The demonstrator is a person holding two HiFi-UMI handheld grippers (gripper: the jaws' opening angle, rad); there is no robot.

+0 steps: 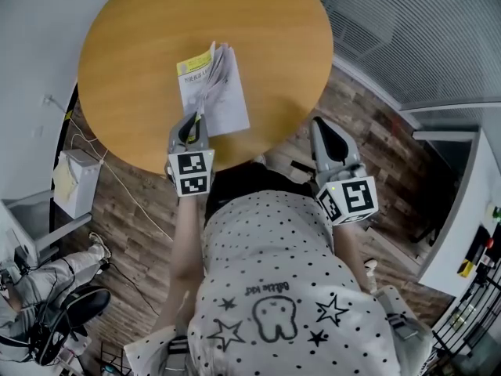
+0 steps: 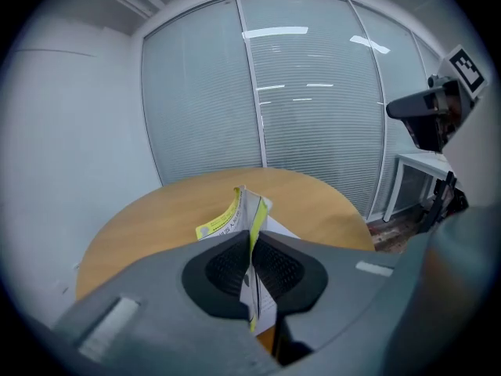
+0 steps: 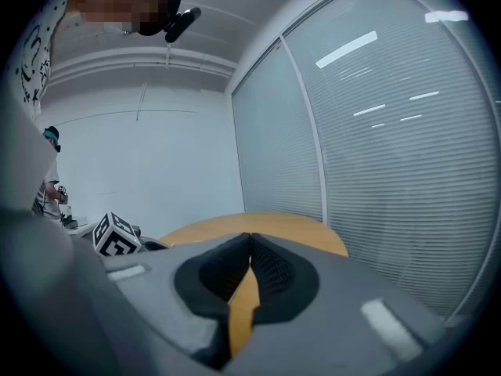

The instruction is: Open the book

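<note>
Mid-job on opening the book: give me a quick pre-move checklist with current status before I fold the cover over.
1. Grip: left gripper shut on the near edge of the book: ok.
2. Only the cover pinched: cannot tell; white pages seem to sit between the fingers too.
3. Lift: pinched leaves raised, the rest of the book lying on the table: ok.
4. Spare hand: right gripper shut, empty, off the table's edge: ok.
5. Book held down against sliding: not ok; nothing presses on it.
6. Bare table beside the book for the cover to land: ok.
</note>
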